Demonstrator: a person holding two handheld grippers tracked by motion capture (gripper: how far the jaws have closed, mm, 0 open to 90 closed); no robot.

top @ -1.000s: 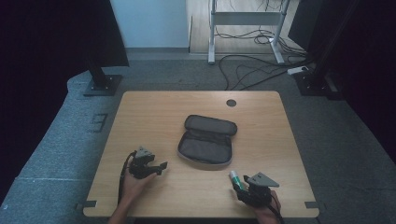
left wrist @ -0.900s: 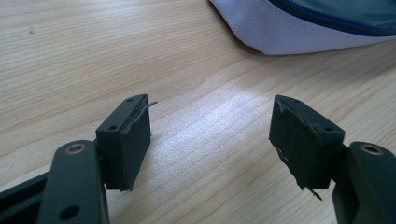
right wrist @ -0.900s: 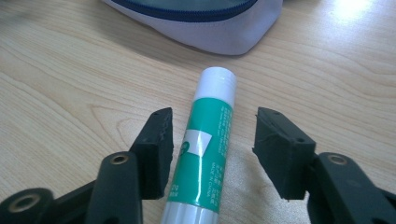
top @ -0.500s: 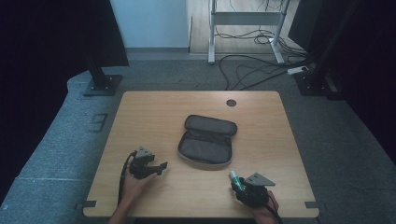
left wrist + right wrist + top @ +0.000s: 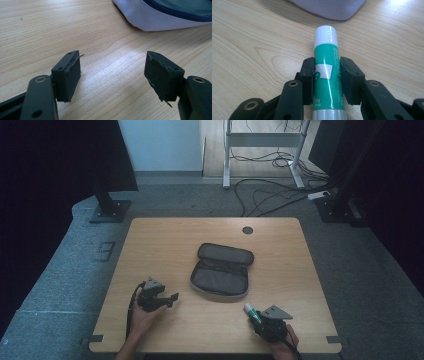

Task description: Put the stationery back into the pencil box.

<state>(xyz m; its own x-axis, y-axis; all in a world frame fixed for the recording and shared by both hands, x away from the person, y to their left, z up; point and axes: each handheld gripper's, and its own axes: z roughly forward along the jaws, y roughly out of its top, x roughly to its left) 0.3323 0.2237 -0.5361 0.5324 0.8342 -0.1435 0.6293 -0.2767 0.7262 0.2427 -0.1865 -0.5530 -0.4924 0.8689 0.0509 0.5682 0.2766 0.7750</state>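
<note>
Glue stick (image 5: 326, 72) lengthwise between jaws, white cap toward pouch (image 5: 329, 7)

My left gripper (image 5: 159, 297): black body, grey three-cornered plate on top, black cable looping back past my bare forearm. Its pads (image 5: 71, 75) are dark rubber blocks with frayed edges, on black links with brass-ringed pivot holes. My right gripper (image 5: 264, 320): same black build, grey plate, matching brass-ringed links.

"20g" on the glue stick (image 5: 326, 75)
</note>
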